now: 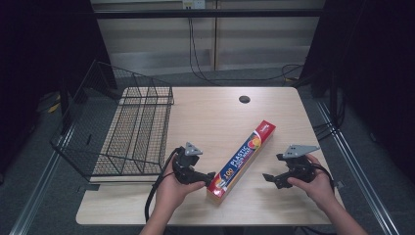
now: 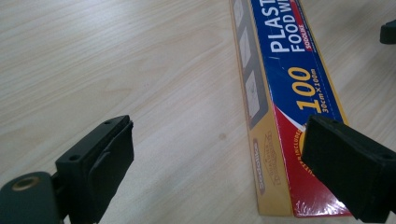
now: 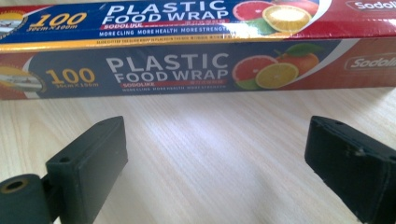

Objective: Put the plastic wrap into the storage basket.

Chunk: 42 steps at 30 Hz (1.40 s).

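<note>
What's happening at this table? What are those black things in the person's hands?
A person is holding a pair of black tongs in each hand, one on either side of a long box of plastic food wrap lying at a slant on the wooden table. The left tongs are open at the box's near end. The right tongs are open too, facing its long side without touching it. A wire basket sits at the table's left. Nothing is lifted yet.

left gripper (image 1: pixel 211 177) and right gripper (image 1: pixel 267 177), jaws seemingly wide apart, face inward.
</note>
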{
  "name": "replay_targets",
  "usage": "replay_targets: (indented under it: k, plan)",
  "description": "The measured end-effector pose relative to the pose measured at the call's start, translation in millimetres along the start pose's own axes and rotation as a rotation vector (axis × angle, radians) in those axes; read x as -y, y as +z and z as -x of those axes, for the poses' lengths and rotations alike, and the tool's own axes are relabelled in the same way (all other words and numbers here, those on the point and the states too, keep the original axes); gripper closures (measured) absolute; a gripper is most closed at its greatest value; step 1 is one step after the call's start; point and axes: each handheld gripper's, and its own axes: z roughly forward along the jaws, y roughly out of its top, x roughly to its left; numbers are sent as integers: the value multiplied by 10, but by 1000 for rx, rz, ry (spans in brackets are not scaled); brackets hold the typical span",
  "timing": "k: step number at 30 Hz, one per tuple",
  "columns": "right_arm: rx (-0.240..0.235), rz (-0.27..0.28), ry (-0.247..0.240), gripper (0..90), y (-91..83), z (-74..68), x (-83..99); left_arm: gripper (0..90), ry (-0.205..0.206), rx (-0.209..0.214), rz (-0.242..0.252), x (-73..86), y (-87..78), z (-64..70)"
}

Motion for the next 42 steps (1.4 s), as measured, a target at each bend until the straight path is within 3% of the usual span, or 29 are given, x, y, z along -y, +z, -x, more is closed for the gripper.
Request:
replay_targets:
  k: [3, 4, 9, 15, 21, 22, 29, 30, 42]
  plan:
    - [14, -11, 8, 52, -8, 10, 20, 92, 0, -2, -4, -8, 6, -6]
    - [15, -18, 16, 44, -15, 27, 37, 92, -5, 23, -10, -14, 15, -3]
    - [29, 20, 42, 44, -64, 78, 23, 93, 10, 31, -26, -21, 34, 18]
    - [49, 15, 15, 44, -68, 104, 26, 93, 9, 46, -30, -90, 43, 42]
    - [59, 29, 26, 44, -83, 132, 30, 94, 32, 53, -28, -309, 101, 129]
    - [51, 31, 22, 44, -77, 136, 31, 94, 49, 58, -47, -383, 141, 157]
    - [52, 32, 19, 44, -90, 150, 28, 94, 56, 79, -71, -576, 283, 222]
    - [54, 33, 17, 44, -88, 154, 29, 94, 70, 78, -101, -634, 323, 231]
    - [66, 36, 15, 44, -92, 167, 34, 94, 77, 86, -152, -799, 535, 259]
